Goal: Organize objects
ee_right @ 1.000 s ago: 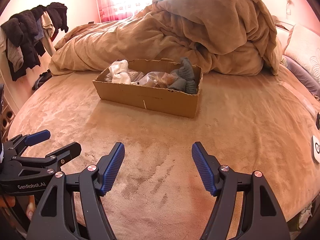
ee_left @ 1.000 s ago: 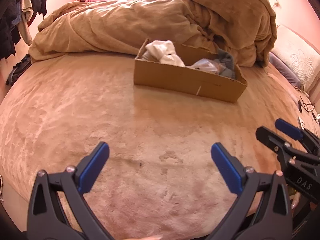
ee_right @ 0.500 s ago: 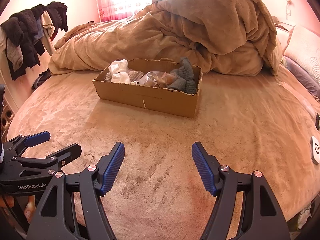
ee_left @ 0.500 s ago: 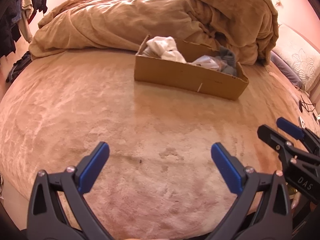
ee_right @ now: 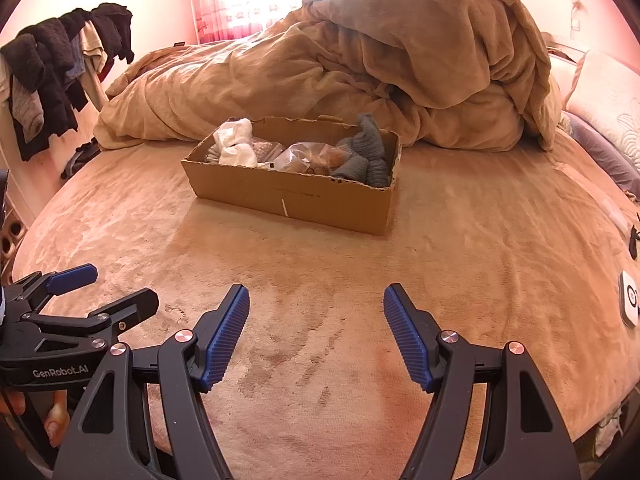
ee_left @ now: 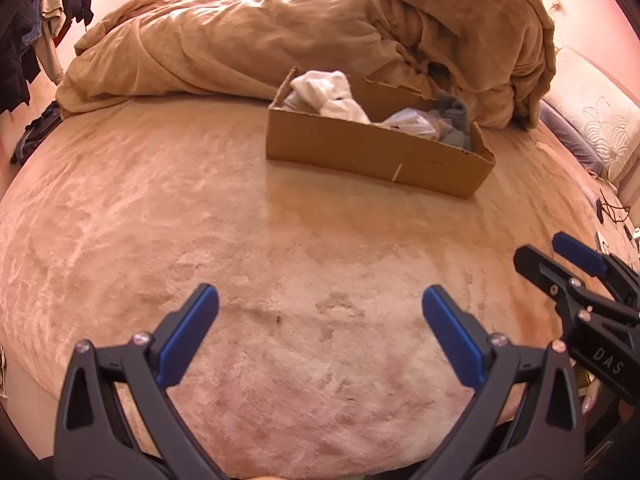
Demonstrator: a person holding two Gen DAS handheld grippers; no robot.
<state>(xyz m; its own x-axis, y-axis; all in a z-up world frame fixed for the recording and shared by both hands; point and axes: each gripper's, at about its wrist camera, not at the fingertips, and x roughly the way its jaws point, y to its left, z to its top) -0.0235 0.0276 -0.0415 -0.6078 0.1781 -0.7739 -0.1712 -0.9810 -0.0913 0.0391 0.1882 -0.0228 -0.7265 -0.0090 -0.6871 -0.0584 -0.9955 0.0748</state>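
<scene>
A shallow cardboard box (ee_left: 376,156) (ee_right: 292,196) sits on the tan bed ahead of both grippers. It holds white cloth (ee_left: 328,92) (ee_right: 236,144), a clear plastic bag (ee_right: 304,156) and grey socks (ee_left: 454,120) (ee_right: 368,152). My left gripper (ee_left: 320,312) is open and empty, low over the bed near its front edge. My right gripper (ee_right: 316,312) is open and empty beside it. Each shows in the other's view: the right (ee_left: 560,256), the left (ee_right: 104,288).
A heaped tan duvet (ee_left: 320,36) (ee_right: 380,64) lies behind the box. Pillows (ee_left: 592,128) are at the right. Dark clothes hang on a rack (ee_right: 56,76) at the left. A white device (ee_right: 630,304) and a black cable (ee_left: 608,208) lie at the bed's right edge.
The left wrist view has tilted slightly, so the box sits a little higher in it. The right gripper has barely moved. Both stay open.
</scene>
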